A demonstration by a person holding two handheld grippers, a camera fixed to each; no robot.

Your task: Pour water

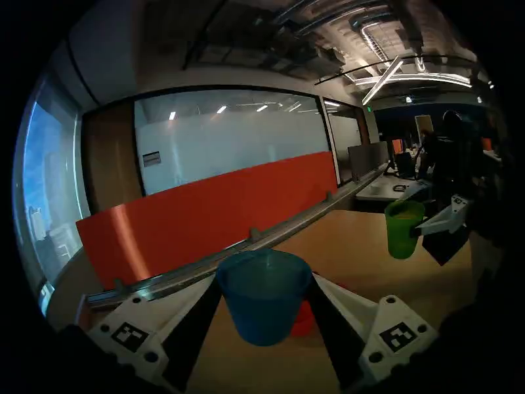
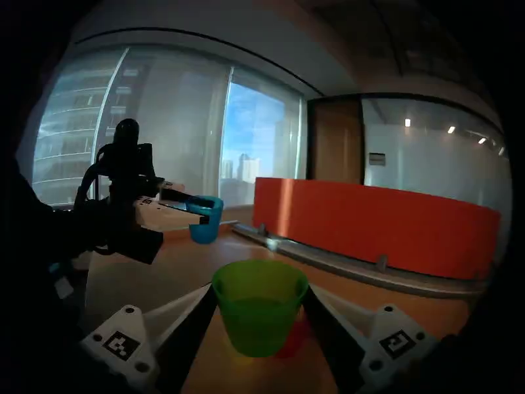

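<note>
In the left gripper view a blue plastic cup (image 1: 264, 303) is held upright between the fingers of my left gripper (image 1: 266, 308), raised above the wooden table (image 1: 354, 243). Farther off to the right, the right gripper holds a green cup (image 1: 401, 228). In the right gripper view that green cup (image 2: 260, 315) stands upright in my right gripper (image 2: 260, 322), with liquid in it. The left gripper with the blue cup (image 2: 205, 219) hangs at the left, farther away. Something red (image 2: 294, 336) lies on the table behind the green cup, also seen as a red thing (image 1: 303, 318) behind the blue cup.
An orange partition (image 1: 216, 210) with a metal rail (image 1: 289, 226) runs along the far edge of the table. Large windows (image 2: 164, 131) are behind. Office desks and a dark seated figure (image 1: 453, 151) stand at the far right.
</note>
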